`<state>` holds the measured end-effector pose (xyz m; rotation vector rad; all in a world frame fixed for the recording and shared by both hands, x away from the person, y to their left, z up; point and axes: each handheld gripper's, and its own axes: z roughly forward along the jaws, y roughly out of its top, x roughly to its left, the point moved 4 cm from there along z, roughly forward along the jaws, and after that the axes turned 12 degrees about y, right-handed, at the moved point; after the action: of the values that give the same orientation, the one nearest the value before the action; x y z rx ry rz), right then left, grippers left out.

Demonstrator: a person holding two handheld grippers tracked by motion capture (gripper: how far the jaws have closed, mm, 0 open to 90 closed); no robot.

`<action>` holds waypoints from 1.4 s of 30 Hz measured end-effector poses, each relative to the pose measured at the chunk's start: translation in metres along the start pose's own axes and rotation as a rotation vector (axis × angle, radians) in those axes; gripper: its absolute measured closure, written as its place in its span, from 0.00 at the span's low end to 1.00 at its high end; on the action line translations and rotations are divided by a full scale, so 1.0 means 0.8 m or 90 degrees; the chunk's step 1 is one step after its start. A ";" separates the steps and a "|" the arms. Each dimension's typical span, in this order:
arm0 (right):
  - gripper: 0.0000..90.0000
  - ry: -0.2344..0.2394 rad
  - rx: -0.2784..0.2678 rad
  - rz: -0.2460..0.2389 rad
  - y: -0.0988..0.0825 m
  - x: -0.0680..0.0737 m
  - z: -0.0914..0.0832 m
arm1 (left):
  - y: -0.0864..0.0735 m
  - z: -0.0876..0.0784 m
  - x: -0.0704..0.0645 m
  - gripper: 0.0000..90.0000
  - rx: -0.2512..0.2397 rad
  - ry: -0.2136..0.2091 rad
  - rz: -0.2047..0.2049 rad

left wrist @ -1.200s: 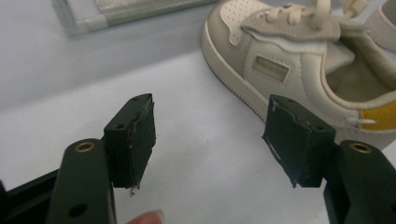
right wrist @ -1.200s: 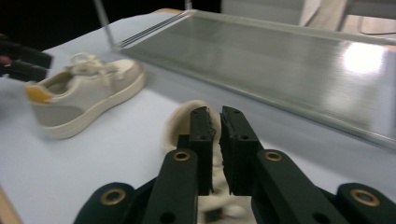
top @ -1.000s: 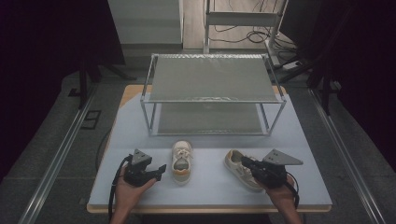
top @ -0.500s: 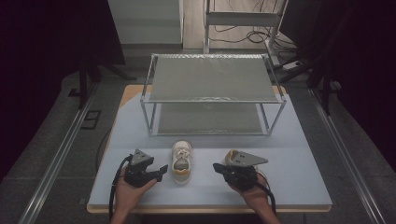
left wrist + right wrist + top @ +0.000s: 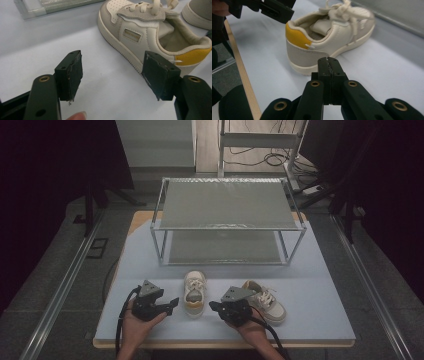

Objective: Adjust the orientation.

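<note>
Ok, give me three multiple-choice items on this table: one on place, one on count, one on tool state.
1. Where is the rack?
A. beyond the shoes
B. between the hands
C. on the floor

2. How many shoes are on the table?
A. one
B. two
C. four

3. How do the tools stand?
A. both open
B. both shut
C. left open, right shut

Answers:
1. A, it stands beyond the yellow-heeled shoe and the other shoe.
2. B, two show.
3. C, the left tool gapes; the right tool is shut, empty.
</note>
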<state>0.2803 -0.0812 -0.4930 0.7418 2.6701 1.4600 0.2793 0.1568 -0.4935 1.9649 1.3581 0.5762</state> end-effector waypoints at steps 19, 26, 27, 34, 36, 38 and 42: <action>1.00 0.035 0.036 -0.026 0.013 0.017 0.064 | -0.001 -0.010 0.019 0.35 -0.010 0.012 -0.028; 0.99 0.040 0.042 -0.024 0.009 0.018 0.075 | -0.003 -0.012 0.028 0.35 -0.008 0.018 -0.041; 0.99 0.040 0.042 -0.024 0.009 0.018 0.075 | -0.003 -0.012 0.029 0.35 -0.010 0.017 -0.042; 0.99 0.018 0.007 -0.024 0.012 0.015 0.039 | -0.005 -0.013 0.033 0.35 -0.010 0.021 -0.046; 0.99 0.005 -0.005 -0.018 0.008 0.010 0.021 | -0.005 -0.012 0.033 0.35 -0.010 0.022 -0.045; 0.99 0.001 -0.007 -0.014 0.006 0.008 0.014 | -0.005 -0.012 0.033 0.35 -0.009 0.022 -0.045; 0.99 -0.019 -0.027 0.003 -0.004 0.002 -0.018 | -0.004 -0.009 0.033 0.33 -0.008 0.026 -0.048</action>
<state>0.2745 -0.0934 -0.4875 0.7609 2.6095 1.4888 0.2816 0.1841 -0.4911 1.8924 1.4440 0.5917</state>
